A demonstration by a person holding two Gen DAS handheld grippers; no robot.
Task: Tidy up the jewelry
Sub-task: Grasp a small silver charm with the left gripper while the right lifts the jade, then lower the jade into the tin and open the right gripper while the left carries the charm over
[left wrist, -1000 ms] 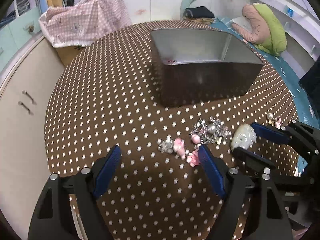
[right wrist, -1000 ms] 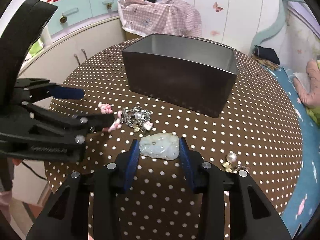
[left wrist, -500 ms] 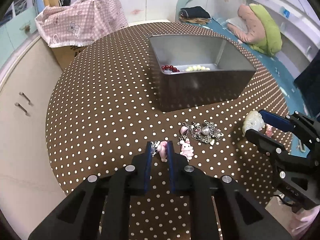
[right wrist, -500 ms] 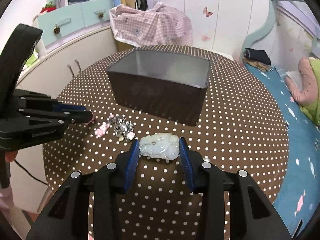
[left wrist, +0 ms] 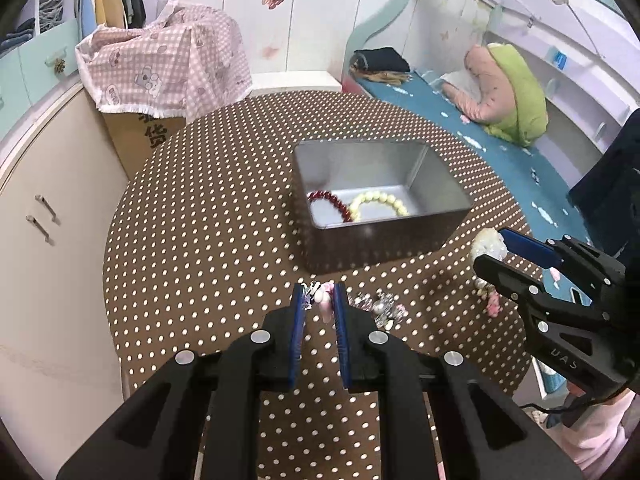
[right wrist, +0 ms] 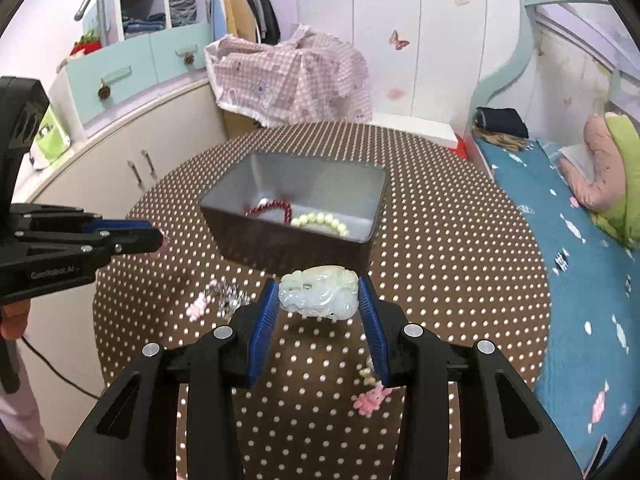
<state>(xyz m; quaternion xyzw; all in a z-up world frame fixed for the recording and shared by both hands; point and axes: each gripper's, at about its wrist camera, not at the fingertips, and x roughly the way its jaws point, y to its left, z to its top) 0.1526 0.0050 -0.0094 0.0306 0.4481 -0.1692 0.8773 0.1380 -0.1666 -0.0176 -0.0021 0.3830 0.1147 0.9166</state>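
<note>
1. The left hand-held gripper is clenched on a small pink charm with a silvery bit, held above the brown polka-dot worktop.
2. The right hand-held gripper grasps a pale green carved pendant between its blue pads, off the worktop.
3. An open metal tin stands mid-worktop; a red bead bracelet and a cream bead bracelet lie inside, touching.
4. A silvery jewelry cluster lies on the worktop in front of the tin; a pink charm and small beads lie near the right gripper.
</note>
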